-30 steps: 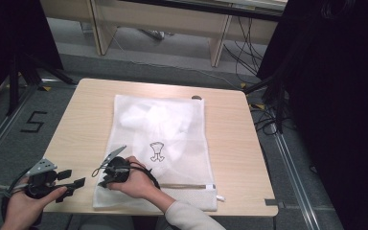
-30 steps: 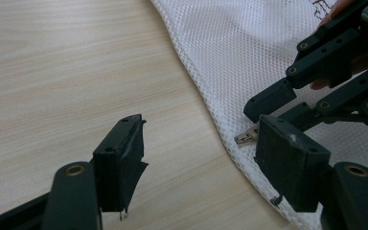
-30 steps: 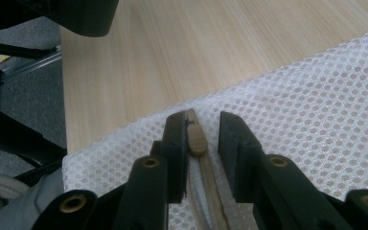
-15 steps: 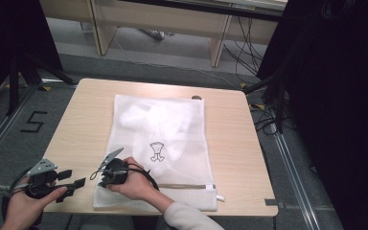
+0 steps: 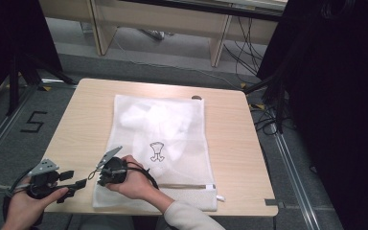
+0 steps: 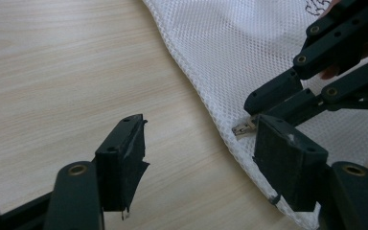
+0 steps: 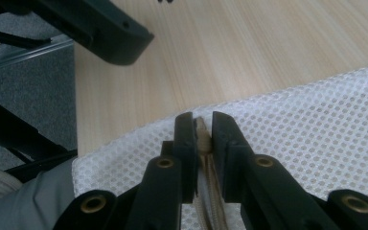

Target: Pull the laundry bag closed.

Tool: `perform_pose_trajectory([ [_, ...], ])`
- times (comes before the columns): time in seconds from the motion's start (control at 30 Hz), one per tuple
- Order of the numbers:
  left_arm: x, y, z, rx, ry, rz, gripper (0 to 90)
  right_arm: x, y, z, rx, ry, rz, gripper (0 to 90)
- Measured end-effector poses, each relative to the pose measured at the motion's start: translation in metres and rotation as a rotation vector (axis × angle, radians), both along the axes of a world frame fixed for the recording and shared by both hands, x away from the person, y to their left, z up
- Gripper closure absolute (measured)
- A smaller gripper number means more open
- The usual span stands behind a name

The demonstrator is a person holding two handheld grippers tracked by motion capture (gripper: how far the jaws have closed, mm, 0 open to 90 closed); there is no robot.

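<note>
A white mesh laundry bag [image 5: 172, 139] with pale clothing inside lies flat on the wooden table [image 5: 86, 120]. A zipper [image 5: 187, 186] runs along its near edge. My right gripper [image 5: 95, 176] sits at the bag's near left corner, and in the right gripper view it [image 7: 202, 125] is shut on the beige zipper pull [image 7: 202, 136]. My left gripper [image 5: 76, 181] waits just left of that corner, open. In the left gripper view its jaws [image 6: 201, 148] stand wide over bare wood and the bag's edge [image 6: 249, 57]. The right gripper [image 6: 255, 115] and the pull [image 6: 243, 129] are just ahead.
The table's near edge [image 5: 67, 211] is close under both hands. Grey floor with a painted 5 [image 5: 33, 122] lies to the left. Dark curtains [image 5: 335, 96] and cables stand to the right. Wooden furniture legs [image 5: 100, 28] are beyond the far edge.
The right gripper has shifted slightly at the bag's near left corner. The left gripper and the bag have stayed in place.
</note>
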State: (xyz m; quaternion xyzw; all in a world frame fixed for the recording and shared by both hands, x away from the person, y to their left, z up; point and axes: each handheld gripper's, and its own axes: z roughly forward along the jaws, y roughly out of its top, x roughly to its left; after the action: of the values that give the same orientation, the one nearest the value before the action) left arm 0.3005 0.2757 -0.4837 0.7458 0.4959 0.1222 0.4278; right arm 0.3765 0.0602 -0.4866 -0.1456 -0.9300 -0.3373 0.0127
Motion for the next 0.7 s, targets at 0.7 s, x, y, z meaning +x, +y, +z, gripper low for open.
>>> perform_pose_trajectory([
  [0.7,0.006,-0.027,-0.005,-0.104,0.083,-0.130,40.6,0.003,-0.007,0.037,0.058,-0.015,-0.005,82.1],
])
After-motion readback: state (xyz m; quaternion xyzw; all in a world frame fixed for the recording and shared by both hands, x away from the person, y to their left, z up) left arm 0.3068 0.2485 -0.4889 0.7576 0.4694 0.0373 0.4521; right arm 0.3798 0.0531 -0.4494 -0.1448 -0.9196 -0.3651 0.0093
